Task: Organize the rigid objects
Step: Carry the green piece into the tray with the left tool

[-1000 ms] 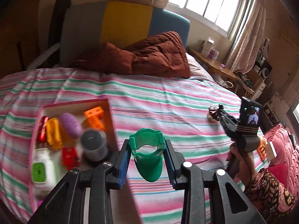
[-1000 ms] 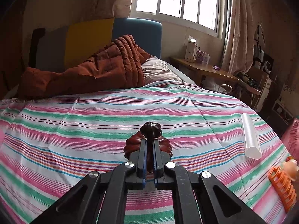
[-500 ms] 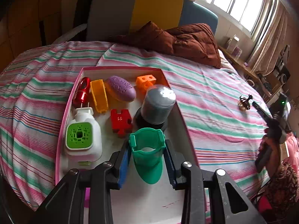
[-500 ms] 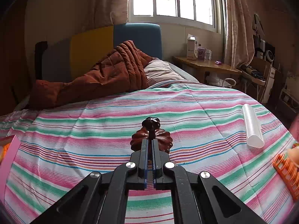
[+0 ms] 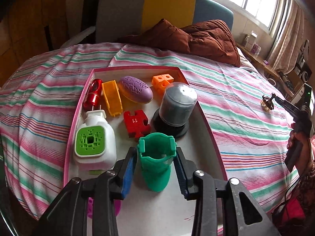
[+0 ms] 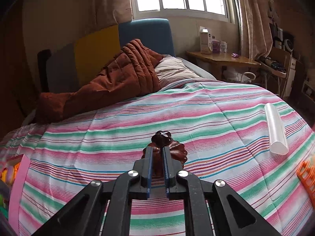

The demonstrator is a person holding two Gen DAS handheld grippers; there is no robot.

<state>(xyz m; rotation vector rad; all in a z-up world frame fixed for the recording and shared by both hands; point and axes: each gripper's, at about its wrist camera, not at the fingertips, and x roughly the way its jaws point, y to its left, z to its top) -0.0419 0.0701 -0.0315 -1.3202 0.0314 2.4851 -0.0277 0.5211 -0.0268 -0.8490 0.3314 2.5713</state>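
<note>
My left jaws are clamped on a green plastic piece, one blue pad on each side of it, and I hold it over the near half of the pink-rimmed tray lying on the striped bed. Whether the piece touches the tray floor I cannot tell. Just beyond it stands a grey domed container on a black base, near the tray's right edge. A red block lies beside that, and a white bottle with a green cap lies along the left edge. Toward the far edge sit a red metallic item, a yellow trough, a purple oval and an orange block.

My right jaws are closed on a dark brown knobbed ornament, held above the bed. From the left wrist view it hangs well right of the tray. A clear tube lies near the bed's right edge, with an orange rack at the near right corner.
</note>
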